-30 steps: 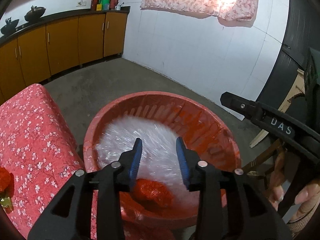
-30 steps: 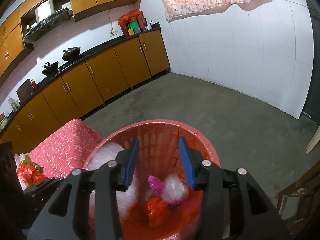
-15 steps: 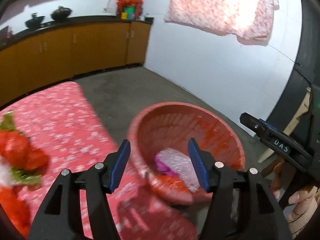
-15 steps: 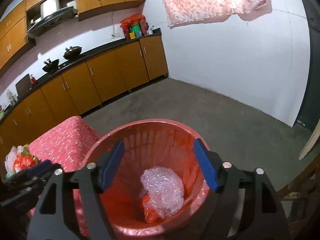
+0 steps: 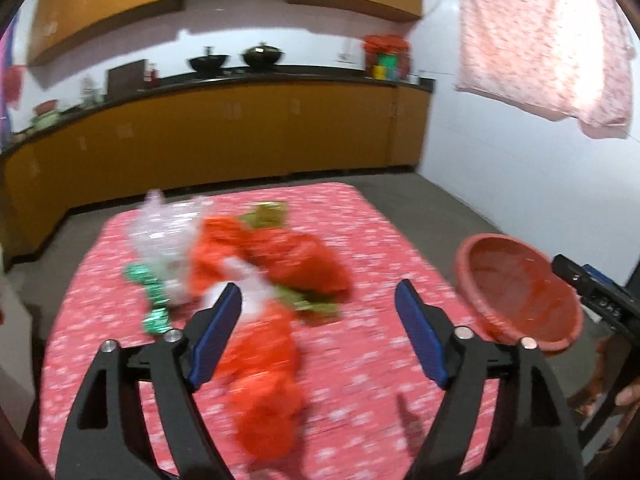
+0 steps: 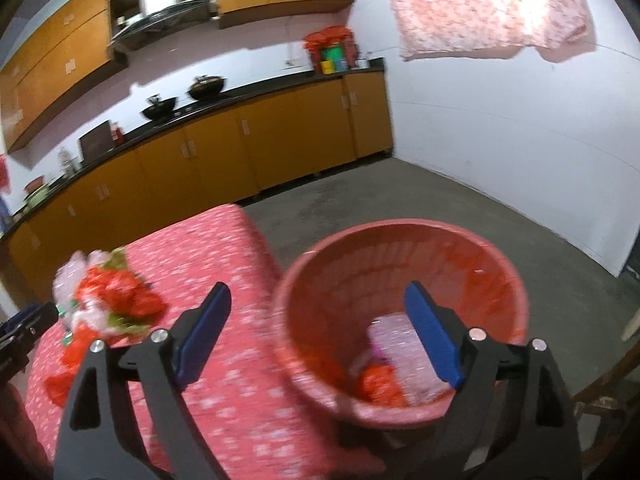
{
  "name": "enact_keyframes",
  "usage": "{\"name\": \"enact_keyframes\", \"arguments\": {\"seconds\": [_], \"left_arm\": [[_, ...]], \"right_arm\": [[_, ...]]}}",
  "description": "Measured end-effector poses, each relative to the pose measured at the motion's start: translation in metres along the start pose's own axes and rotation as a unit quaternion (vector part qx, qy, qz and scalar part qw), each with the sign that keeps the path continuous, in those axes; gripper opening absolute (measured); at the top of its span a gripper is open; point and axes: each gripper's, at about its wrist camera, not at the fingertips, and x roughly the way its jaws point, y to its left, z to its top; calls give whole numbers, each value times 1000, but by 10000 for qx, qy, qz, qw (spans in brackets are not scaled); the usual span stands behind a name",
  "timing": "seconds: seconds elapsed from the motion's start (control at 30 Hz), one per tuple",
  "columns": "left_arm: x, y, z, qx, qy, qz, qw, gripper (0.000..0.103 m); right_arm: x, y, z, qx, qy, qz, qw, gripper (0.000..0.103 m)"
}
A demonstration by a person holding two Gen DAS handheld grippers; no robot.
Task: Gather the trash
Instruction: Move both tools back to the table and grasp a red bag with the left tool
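Trash (image 5: pixel 256 264) lies heaped on the tabletop (image 5: pixel 360 384) beside the bin (image 6: pixel 400 280); left gripper (image 5: pixel 318 332) and right gripper (image 6: pixel 320 336) jaws are opening, both empty.

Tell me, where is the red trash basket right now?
The trash basket stands on the floor beside the table's right edge, straight ahead in the right wrist view.

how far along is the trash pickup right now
Done: some trash, bubble wrap and a red bag, lies in the red basket. In hand: nothing; the left gripper and right gripper are opening, empty. Left: the pile of wrappers and bags on the table.
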Motion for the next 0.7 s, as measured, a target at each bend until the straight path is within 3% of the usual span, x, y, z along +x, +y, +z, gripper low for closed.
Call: {"name": "enact_keyframes", "arguments": {"seconds": [0.3, 0.7], "left_arm": [[17, 24, -45, -92, 584, 346, 9977, 82], [62, 31, -55, -436, 1261, 454, 9900, 66]], "right_arm": [[-13, 57, -22, -379, 138, 298, 9987, 88], [-14, 60, -22, -470, 208, 234, 9984, 88]]}}
